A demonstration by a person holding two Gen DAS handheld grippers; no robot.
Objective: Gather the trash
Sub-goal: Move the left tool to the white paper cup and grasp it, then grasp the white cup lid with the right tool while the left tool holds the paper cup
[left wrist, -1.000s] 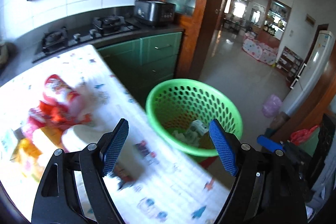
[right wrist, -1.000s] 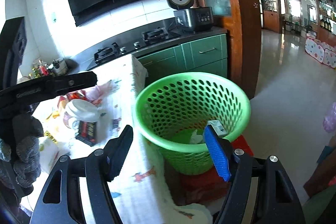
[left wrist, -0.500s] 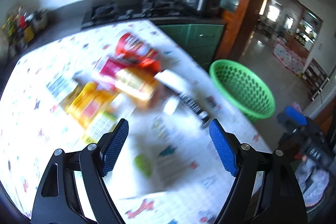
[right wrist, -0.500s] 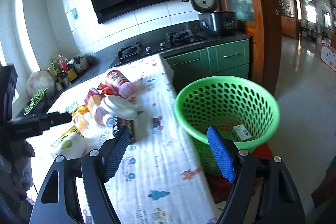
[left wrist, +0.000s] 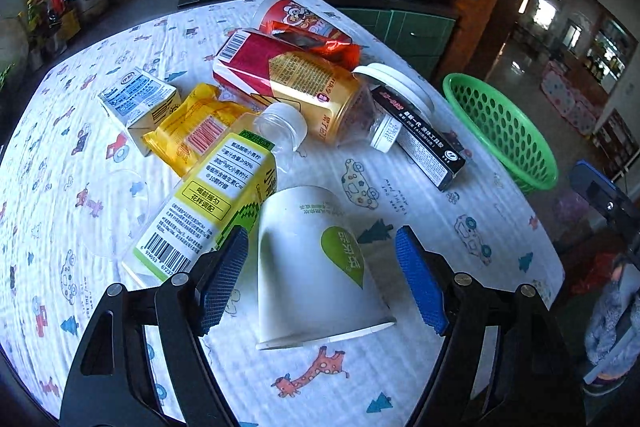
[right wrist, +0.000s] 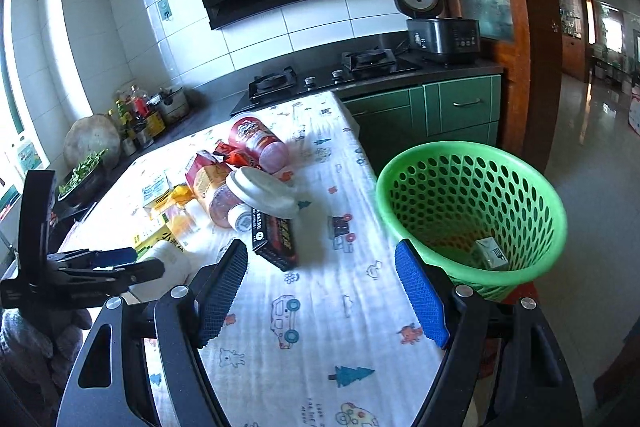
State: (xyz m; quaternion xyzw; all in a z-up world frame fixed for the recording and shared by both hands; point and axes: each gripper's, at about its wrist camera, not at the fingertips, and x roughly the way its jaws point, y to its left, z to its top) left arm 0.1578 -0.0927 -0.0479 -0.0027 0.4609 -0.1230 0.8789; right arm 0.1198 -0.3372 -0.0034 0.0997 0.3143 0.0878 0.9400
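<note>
My left gripper [left wrist: 322, 281] is open, its jaws either side of a white paper cup [left wrist: 316, 267] lying on its side on the table. Behind the cup lies a pile of trash: a yellow-green juice bottle [left wrist: 212, 203], a yellow wrapper [left wrist: 192, 131], a small milk carton [left wrist: 138, 99], a gold can [left wrist: 316, 95], a red box [left wrist: 248, 63], a red snack cup [left wrist: 296, 17], a white lid [left wrist: 394, 85] and a black box [left wrist: 420, 139]. The green basket [right wrist: 472, 211] stands off the table's right edge with a small carton [right wrist: 492, 253] inside. My right gripper [right wrist: 320, 291] is open and empty above the table edge.
The table carries a white printed cloth [left wrist: 440, 211]. A stove and counter [right wrist: 332, 75] with a rice cooker [right wrist: 432, 15] stand behind it. Green cabinets [right wrist: 460, 111] are beyond the basket. The left gripper also shows in the right wrist view [right wrist: 100, 263].
My left gripper has swung from the basket back over the table and come down around the white paper cup. My right gripper has drawn back a little from the basket.
</note>
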